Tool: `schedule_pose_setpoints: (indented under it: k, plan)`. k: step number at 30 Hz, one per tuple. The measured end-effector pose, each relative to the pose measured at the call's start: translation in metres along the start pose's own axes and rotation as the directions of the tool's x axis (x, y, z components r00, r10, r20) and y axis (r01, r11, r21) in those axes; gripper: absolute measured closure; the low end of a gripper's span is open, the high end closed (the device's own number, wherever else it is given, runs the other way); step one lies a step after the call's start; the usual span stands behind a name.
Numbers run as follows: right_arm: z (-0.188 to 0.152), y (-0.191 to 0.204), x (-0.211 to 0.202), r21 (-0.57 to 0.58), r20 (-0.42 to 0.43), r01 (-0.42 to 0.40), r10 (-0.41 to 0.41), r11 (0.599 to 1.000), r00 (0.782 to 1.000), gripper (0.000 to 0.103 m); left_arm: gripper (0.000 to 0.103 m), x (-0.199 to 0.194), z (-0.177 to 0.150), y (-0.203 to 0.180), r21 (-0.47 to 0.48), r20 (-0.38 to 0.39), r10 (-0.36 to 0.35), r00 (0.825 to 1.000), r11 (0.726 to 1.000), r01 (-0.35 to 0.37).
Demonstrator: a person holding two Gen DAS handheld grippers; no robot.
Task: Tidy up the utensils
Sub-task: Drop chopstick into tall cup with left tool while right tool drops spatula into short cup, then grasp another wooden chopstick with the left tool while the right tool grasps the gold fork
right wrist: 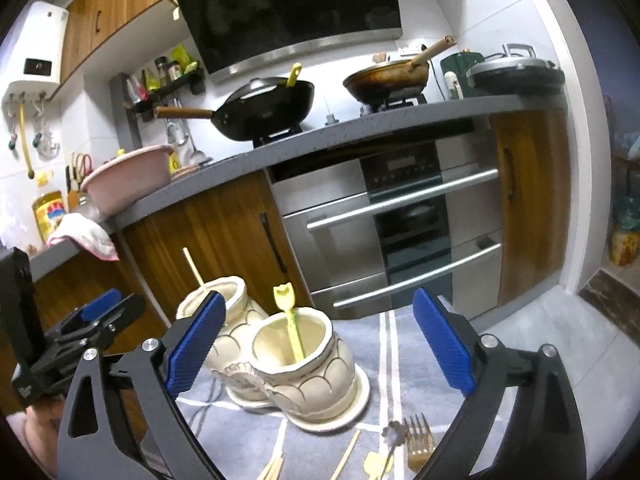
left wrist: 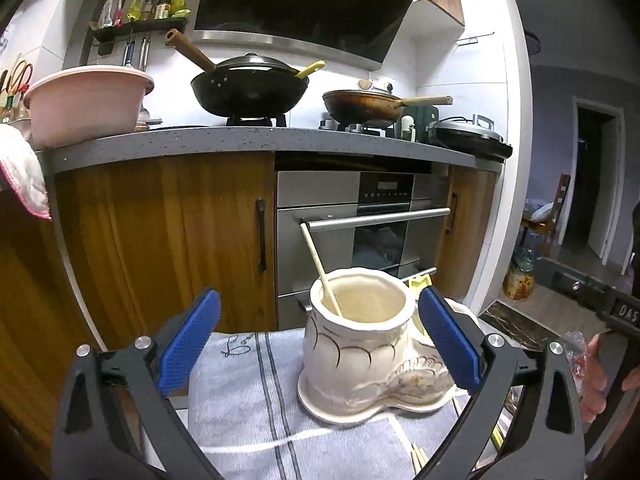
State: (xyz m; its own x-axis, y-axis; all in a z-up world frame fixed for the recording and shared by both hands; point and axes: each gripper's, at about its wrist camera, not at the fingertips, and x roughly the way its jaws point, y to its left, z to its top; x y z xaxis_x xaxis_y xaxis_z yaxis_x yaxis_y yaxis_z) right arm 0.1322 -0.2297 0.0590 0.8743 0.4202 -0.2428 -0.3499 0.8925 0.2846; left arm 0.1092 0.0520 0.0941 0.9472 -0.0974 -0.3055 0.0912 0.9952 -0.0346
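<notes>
We saw both grippers over a grey striped towel [right wrist: 384, 344] on the surface. Left gripper [left wrist: 320, 328] had its fingers wide, nothing held; the blue pads [left wrist: 188, 340] stood either side of the near pot [left wrist: 360, 340] without touching it. That pot is cream ceramic, joined to a second one on a shared base. A chopstick [left wrist: 320, 268] leaned in it, tip up and to the left.

Right gripper [right wrist: 316, 336] also had its fingers wide, nothing between them pressed. In its view the right pot [right wrist: 296, 356] held a yellow utensil [right wrist: 290, 320] standing nearly upright; the left pot [right wrist: 224, 300] with the chopstick [right wrist: 194, 266] sat just behind the left pad.

Loose utensils lay on the towel near the pots: a fork [right wrist: 418, 440], a flower-ended spoon [right wrist: 390, 444], and chopsticks [right wrist: 348, 454] at the near edge. The left gripper [right wrist: 100, 316] showed at the left of the right wrist view, and a hand [left wrist: 596, 376] showed at the right edge of the left wrist view.

Far behind we saw a counter [left wrist: 280, 140] with a black wok [left wrist: 248, 88], a brown pan [left wrist: 360, 106], a pink bowl [left wrist: 84, 104], and an oven [left wrist: 360, 224] below.
</notes>
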Motion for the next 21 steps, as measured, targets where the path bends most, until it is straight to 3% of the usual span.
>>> schedule_pose_setpoints:
  k: [10, 21]
  plan:
    - [-0.003, -0.008, -0.046, -0.017, -0.007, 0.04, -0.04, 0.999, 0.999, 0.006, 0.005, -0.032, -0.008, -0.009, -0.005, -0.029, -0.046, 0.998, 0.999, 0.046]
    - [-0.031, -0.032, -0.077, -0.041, -0.09, 0.128, -0.131, 0.991, 0.987, 0.006, 0.005, -0.052, -0.037, -0.025, 0.016, -0.118, -0.104, 0.988, 0.994, 0.106]
